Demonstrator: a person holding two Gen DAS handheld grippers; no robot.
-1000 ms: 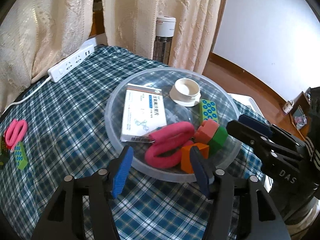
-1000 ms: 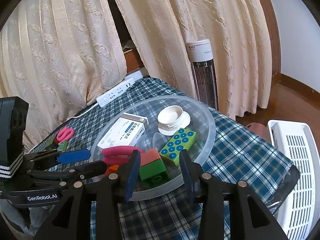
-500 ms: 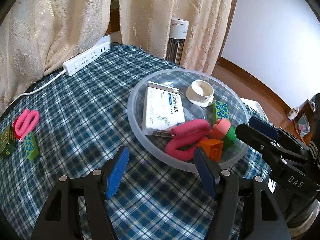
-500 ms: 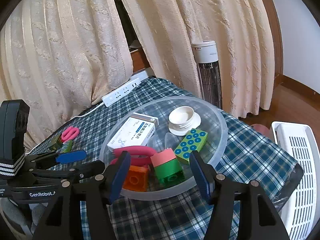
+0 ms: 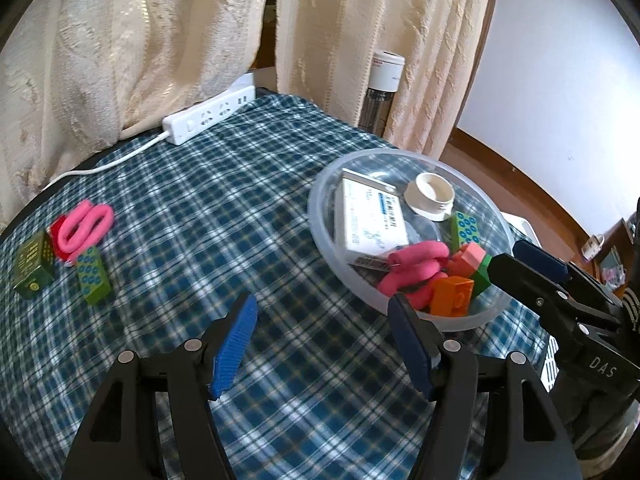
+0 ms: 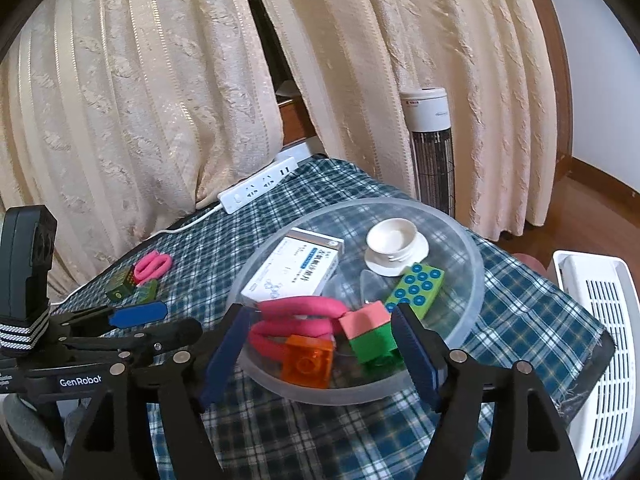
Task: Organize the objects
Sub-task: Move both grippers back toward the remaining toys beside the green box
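— Looking at progress: mostly gathered already? Inside the clear bowl (image 6: 472,280), just ahead of the right gripper (image 6: 320,352), lie a white medicine box (image 6: 294,276), a white cup (image 6: 396,244), a long green brick (image 6: 416,292), a pink hair band (image 6: 298,312), an orange brick (image 6: 308,362) and a pink-and-green block (image 6: 372,332).

— Agreed on that half. Still out on the plaid cloth (image 5: 224,216), though: well off to the left of the left gripper (image 5: 320,332), and farther ahead, a second pink hair band (image 5: 84,228), a small dark green box (image 5: 32,266) touching it or nearly so, and another green brick (image 5: 92,276) just beside. Possibly something red under the band; too hidden to name.

— And the claws?

— Both spread wide, pinching nothing. Left one hovering over bare cloth, bowl rim ahead to its right. Right one low, right at the near rim of the bowl.

— So roughly two thirds done, judging by the count?

— About that. Remaining: fetching the three or so strays on the left and dropping them in with the rest. Likely a job for the left claw, being nearer. Power strip (image 5: 208,120) far ahead, probably not part of it.
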